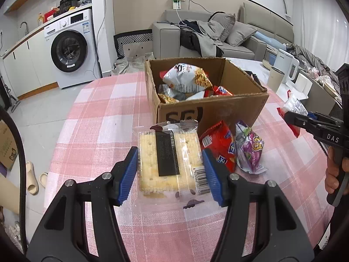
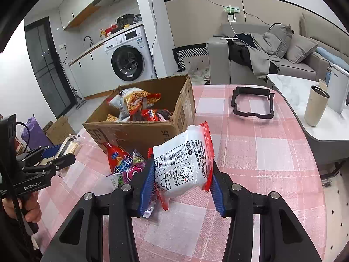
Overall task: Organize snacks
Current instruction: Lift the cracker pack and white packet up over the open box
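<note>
My left gripper is shut on a clear pack of crackers, held above the pink checked tablecloth in front of the open cardboard box. The box holds several snack bags. My right gripper is shut on a white and red noodle packet, held near the box. A red snack bag and a purple snack bag lie on the cloth by the box front; they also show in the right wrist view, red and purple.
A black plastic frame lies on the cloth at the far right. A side table holds a beige cup and a white kettle. A washing machine and a sofa stand behind.
</note>
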`<state>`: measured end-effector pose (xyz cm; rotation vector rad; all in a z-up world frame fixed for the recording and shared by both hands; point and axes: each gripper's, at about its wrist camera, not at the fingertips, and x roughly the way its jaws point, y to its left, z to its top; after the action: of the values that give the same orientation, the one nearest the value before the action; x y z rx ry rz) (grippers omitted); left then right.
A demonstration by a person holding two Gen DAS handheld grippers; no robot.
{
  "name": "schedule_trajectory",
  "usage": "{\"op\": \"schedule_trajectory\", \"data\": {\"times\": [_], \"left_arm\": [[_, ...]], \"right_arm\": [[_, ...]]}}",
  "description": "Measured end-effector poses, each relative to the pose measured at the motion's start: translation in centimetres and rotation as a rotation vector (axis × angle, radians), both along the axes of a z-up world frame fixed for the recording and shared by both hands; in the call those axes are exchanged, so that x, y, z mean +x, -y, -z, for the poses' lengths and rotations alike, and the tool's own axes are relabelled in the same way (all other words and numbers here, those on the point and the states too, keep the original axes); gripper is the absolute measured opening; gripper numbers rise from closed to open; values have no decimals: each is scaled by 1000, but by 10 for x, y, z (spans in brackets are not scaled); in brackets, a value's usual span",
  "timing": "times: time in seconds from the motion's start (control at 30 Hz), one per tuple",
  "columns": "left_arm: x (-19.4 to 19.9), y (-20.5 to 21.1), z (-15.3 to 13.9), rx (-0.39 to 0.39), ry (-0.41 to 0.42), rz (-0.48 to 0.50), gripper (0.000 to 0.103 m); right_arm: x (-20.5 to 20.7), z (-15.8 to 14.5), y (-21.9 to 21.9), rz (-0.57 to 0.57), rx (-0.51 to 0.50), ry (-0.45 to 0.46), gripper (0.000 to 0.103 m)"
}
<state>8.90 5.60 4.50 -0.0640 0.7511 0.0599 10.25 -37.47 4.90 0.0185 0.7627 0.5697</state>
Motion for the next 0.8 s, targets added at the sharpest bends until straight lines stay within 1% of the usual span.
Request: {"op": "schedule_trajectory", "data": {"times": [0.37,0.8], "left_arm": [[2,3,-18,4,42,-3,56],[16,5,-41,8,93,-1,56]], "right_arm": [[-3,-17,-2,0,41,28,47],[0,-36,-8,7,97,59,47]]}}
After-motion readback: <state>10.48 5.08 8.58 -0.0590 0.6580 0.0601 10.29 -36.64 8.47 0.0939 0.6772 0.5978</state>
